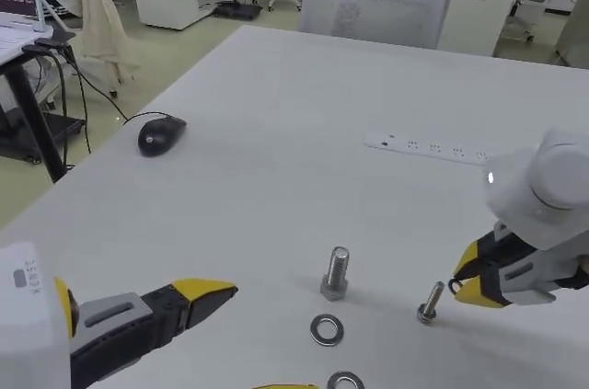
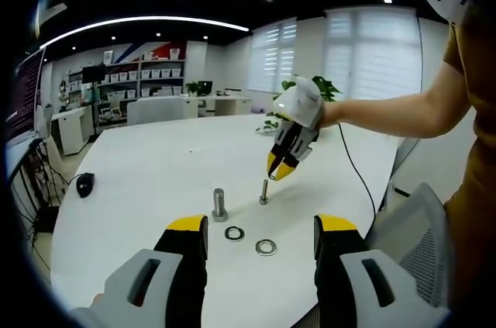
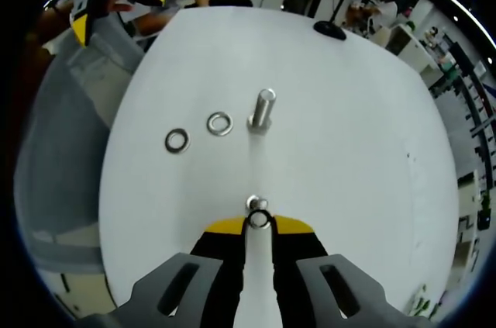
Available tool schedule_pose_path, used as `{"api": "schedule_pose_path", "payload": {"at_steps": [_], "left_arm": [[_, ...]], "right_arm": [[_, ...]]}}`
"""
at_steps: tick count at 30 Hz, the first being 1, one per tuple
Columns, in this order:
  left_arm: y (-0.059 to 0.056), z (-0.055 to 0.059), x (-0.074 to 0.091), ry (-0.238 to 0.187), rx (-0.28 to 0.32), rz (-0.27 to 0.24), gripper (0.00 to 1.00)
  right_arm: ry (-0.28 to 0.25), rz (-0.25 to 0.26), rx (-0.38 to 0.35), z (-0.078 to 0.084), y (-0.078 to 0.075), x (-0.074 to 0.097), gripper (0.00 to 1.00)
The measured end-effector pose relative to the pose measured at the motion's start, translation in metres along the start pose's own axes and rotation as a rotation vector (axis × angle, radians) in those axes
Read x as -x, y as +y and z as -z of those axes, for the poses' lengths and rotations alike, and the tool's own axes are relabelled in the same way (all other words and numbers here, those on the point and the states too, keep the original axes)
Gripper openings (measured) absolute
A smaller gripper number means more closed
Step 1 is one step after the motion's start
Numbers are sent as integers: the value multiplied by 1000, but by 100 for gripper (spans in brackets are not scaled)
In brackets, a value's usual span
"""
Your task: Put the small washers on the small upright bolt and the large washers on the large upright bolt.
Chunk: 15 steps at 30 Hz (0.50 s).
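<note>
Right gripper view looks along the right gripper [image 3: 258, 227], whose fingers are pinched almost together on a small washer [image 3: 258, 221]. The washer is held at the very tips with its hole facing the camera. Just beyond the tips, close enough that I cannot tell whether it touches the ring, is the top of the small bolt [image 3: 253, 203]. It stands head-down on the white counter [image 3: 349, 150] with its threaded shank pointing up. The coming move turns on this relation: the bolt's long axis rises from the counter, and the washer sits right beside its upper end, on the gripper's side. By my reading the washer is not yet over the shank. Its hole would need to lie level and centred above the tip before the fingers let go. In the head view the bolt seems to lean toward that gripper, which may only be the camera angle. The large bolt [image 1: 336, 274] stands upright nearby, farther from the right gripper than the small bolt. Two large washers [image 1: 326, 329] lie flat on the counter near its foot. The left gripper [image 2: 262, 223] hovers low on the near side of them, fingers spread wide and holding nothing. It looks the better placed for those larger rings.
</note>
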<state>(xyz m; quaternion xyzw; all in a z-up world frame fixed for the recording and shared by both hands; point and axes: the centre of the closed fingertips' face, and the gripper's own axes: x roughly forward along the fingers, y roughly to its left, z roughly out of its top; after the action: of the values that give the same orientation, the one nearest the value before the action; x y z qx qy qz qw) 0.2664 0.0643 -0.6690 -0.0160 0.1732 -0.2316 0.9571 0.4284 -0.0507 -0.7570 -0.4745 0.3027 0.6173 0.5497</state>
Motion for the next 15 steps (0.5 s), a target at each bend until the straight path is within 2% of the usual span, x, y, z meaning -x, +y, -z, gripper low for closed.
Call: {"api": "schedule_pose_path", "payload": {"at_steps": [15], "left_arm": [[3, 0, 0, -5, 3, -8, 54]], "right_arm": [[14, -26, 40, -7, -1, -8, 13]]}}
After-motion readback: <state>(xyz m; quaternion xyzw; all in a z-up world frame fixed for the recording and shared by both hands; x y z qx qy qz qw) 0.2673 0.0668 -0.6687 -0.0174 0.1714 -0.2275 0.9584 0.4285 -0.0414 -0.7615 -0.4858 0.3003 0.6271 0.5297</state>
